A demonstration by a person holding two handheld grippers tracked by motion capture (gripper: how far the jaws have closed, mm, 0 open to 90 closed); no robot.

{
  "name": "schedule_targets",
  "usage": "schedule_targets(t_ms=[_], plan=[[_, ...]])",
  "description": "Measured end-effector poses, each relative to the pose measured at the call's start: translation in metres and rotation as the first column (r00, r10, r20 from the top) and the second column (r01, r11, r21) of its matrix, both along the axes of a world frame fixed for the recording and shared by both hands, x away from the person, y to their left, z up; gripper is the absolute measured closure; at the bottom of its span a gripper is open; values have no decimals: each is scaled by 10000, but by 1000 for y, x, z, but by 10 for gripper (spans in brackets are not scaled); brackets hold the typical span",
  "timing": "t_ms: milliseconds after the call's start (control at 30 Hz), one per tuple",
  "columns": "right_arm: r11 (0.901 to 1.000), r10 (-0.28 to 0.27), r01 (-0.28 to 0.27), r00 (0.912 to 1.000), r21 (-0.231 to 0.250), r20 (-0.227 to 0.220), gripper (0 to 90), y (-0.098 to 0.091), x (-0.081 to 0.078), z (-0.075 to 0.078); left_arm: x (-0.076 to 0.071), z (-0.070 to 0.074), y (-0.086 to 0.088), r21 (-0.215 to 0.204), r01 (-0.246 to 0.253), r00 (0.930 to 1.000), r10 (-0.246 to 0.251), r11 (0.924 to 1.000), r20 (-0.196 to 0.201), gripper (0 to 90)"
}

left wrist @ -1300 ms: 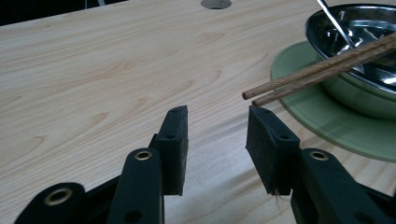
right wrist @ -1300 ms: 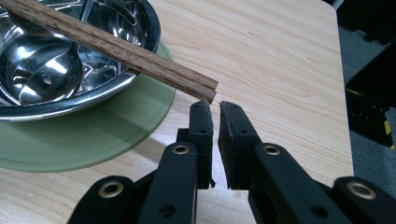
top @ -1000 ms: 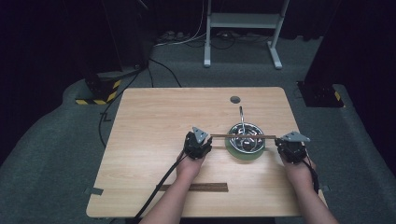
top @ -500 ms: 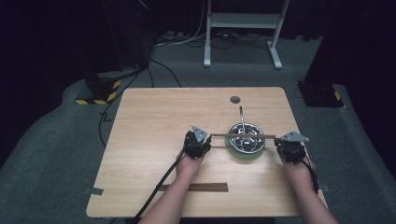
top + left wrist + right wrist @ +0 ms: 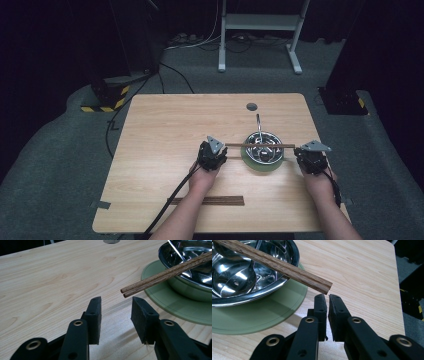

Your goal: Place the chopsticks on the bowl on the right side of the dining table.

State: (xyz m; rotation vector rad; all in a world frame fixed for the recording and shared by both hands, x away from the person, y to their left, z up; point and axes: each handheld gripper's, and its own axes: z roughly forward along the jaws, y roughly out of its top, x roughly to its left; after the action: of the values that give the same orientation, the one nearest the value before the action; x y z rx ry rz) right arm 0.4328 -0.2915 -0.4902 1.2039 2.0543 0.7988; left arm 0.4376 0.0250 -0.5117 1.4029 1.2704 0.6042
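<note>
Pair of wooden chopsticks (image 5: 260,145) lies level across the rim of the steel bowl (image 5: 262,146), ends overhanging on both sides; the rim carries them at two points, which is presumably why they sit steady with nothing holding them. Bowl stands on a round green mat (image 5: 252,163) on the right half of the wooden table (image 5: 165,130), with a metal spoon (image 5: 259,125) resting inside, handle pointing away from the person. Left gripper (image 5: 212,156) sits at the left ends of the sticks. In the left gripper view its jaws stand partly open with bare table between the pads (image 5: 140,312); the two stick tips (image 5: 124,292) hang just beyond and above the gap, not touched. Nothing gripped there. Right gripper (image 5: 311,159) sits at the opposite end. In the right gripper view its jaws are all but closed, a thin slit left between them, and the cut end of the sticks (image 5: 325,288) passes just above the fingertips (image 5: 320,300); I see no contact and nothing held. Reading: both tools are at the stick ends and the sticks look parked on the bowl, so this appears to be a finished placement rather than a pickup. A further dark wooden strip (image 5: 210,200) lies flat near the table's near edge, well apart from the bowl, between the forearms.
</note>
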Motion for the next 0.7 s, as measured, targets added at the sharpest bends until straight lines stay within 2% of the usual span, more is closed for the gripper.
schedule_targets(t_ms=[67,300,400,467,500,567,600,633,667,700], plan=[[10000,-10,11,10000,9,-30,841,0,0,0,-1,0,2,313,141,9999,-142,9994,9,600],[10000,-49,49,9999,25,-94,833,1,-1,0,-1,0,1,237,113,9999,-115,9997,86,600],[9999,62,-62,10000,-149,-51,827,0,-1,0,-1,0,0,134,120,9999,-121,9998,103,609],[10000,18,-19,9999,-94,-158,825,1,-3,0,-3,1,1,257,248,9997,-249,9994,34,641],[9999,40,-42,9999,-153,-101,824,1,-3,0,-3,1,-1,83,183,9998,-183,9998,83,653],[10000,12,-13,9999,-83,-153,824,3,-5,0,-4,1,0,214,261,9996,-263,9994,68,686],[9998,81,-82,9999,-172,-66,824,3,-4,0,-4,1,-1,113,218,9997,-219,9997,85,696],[9998,72,-73,10000,-196,-45,824,3,-5,0,-4,1,0,312,364,9993,-365,9988,27,712],[9997,133,-134,9999,-216,-55,825,3,-5,0,-5,1,0,328,393,9992,-394,9987,40,727],[9998,108,-110,9999,-166,-89,825,4,-5,0,-5,1,-2,116,301,9995,-302,9995,71,737]])
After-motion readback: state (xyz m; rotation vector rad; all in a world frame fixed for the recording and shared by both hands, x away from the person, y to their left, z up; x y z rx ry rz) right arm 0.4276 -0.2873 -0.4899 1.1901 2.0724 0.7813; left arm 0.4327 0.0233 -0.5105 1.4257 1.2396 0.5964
